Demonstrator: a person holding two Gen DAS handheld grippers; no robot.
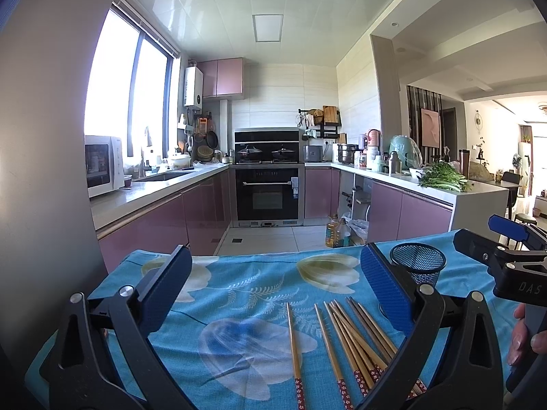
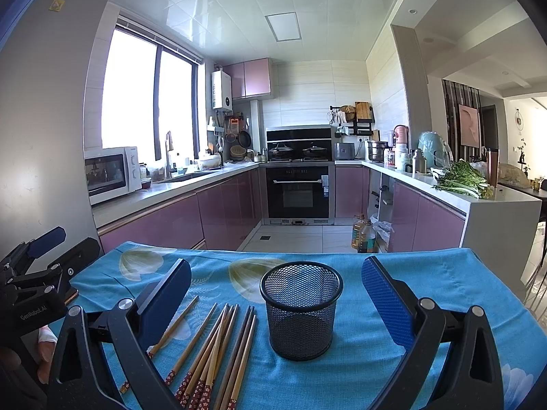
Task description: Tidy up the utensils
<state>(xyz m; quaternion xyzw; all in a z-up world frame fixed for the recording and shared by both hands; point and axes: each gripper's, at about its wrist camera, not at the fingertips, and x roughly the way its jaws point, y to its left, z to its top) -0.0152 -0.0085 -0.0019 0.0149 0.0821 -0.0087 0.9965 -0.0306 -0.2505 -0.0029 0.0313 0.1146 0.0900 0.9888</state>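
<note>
Several wooden chopsticks (image 1: 348, 338) with red patterned ends lie loose on a blue floral tablecloth (image 1: 246, 294). They also show in the right wrist view (image 2: 215, 345), left of a black mesh cup (image 2: 301, 311). The cup stands upright and empty, and shows behind the left gripper's right finger (image 1: 418, 261). My left gripper (image 1: 273, 290) is open and empty above the chopsticks. My right gripper (image 2: 277, 300) is open and empty, with the cup between its fingers further ahead. The other gripper shows at the edge of each view.
The table's far edge (image 2: 307, 253) drops to the kitchen floor, where oil bottles (image 2: 364, 234) stand. Purple cabinets, an oven (image 2: 297, 191) and a microwave (image 2: 111, 174) line the room. Greens (image 2: 461, 177) lie on the right counter. A grey wall (image 1: 44, 171) is at left.
</note>
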